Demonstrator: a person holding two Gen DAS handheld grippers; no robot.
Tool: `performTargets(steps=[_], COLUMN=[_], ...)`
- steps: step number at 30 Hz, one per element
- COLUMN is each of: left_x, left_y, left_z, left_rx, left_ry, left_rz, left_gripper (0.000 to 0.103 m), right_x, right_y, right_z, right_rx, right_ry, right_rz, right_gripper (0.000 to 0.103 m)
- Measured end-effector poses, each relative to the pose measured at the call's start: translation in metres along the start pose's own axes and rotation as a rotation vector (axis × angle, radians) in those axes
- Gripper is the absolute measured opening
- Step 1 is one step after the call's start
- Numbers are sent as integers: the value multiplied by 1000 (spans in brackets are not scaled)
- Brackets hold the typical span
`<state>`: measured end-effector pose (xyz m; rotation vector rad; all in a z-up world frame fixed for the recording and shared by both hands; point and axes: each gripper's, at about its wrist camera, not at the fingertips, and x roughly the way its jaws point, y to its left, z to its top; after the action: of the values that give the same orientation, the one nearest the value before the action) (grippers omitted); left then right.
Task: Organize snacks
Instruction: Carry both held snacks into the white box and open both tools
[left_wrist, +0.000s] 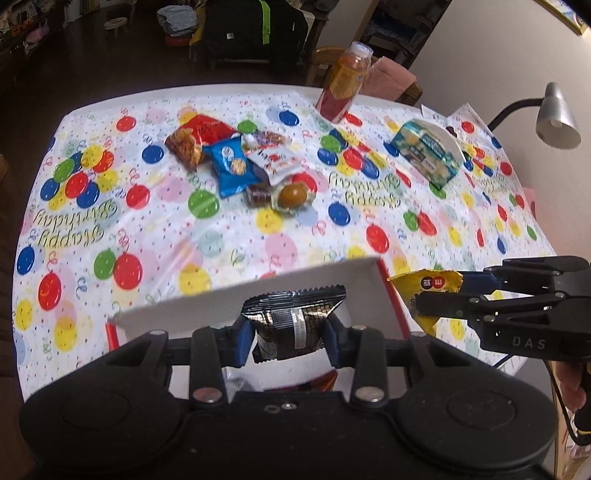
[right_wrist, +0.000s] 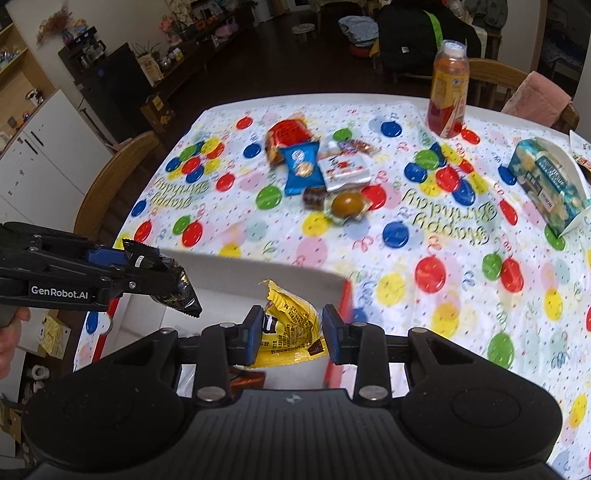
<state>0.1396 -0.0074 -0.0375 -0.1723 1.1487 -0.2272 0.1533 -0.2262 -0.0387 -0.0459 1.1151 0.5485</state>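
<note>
Left gripper (left_wrist: 290, 338) clamped on crinkly black foil snack packet (left_wrist: 295, 325) over white box (left_wrist: 258, 291); right gripper (right_wrist: 290, 338) pinching glossy yellow wrapper (right_wrist: 291, 328), near right.

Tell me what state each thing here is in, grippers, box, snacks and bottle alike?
Left gripper: shut on the black snack packet.
Right gripper: shut on the yellow snack packet.
White box: open, near table edge.
Juice bottle: upright, capped.
Blue cookie packet: lying flat, sealed.
Tissue pack: lying on the table.
</note>
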Motion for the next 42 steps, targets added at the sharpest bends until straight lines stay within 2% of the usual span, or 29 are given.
performTargets(steps=[14, 31, 38, 42], left_x=[26, 58, 62, 59], left_y=[9, 12, 11, 10], left_z=[-52, -76, -79, -79], left_rx=[21, 36, 46, 52], left_ry=[108, 178, 192, 186], left_rz=[16, 30, 28, 17], left_gripper=[36, 36, 37, 41], right_x=[38, 71, 71, 64], right_y=[32, 35, 35, 36], right_z=[-38, -64, -67, -68], right_rx=[-7, 12, 31, 35], right_ry=[68, 144, 152, 139], right_rz=[-5, -14, -7, 1], right_gripper=[33, 34, 35, 37])
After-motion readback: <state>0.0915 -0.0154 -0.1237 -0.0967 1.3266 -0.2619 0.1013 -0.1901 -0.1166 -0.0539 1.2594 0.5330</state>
